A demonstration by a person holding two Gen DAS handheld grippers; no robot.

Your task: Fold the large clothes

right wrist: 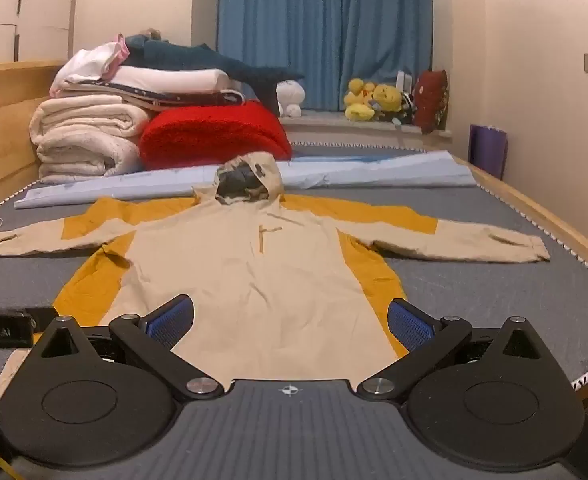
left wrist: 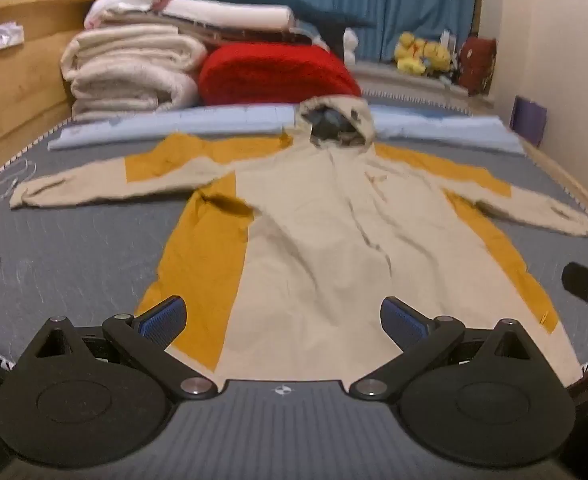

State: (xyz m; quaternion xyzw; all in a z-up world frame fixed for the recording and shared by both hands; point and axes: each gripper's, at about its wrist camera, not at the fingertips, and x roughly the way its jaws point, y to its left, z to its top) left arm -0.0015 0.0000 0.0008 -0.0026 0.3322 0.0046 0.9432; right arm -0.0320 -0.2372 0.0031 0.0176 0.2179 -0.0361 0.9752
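1. You have one hooded jacket (left wrist: pixel 318 240) (right wrist: pixel 253 272) before you; cream body, mustard panels down both sides and across the shoulders.
2. It lies flat on the bed, unfolded; both sleeves spread wide, hood at the far end, hem nearest you, cloth lightly creased.

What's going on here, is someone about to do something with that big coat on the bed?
A person holds two grippers over the near hem of a beige and mustard hooded jacket spread flat on the bed, sleeves out to both sides. The left gripper and right gripper are both open and hold nothing. No fold shows yet.
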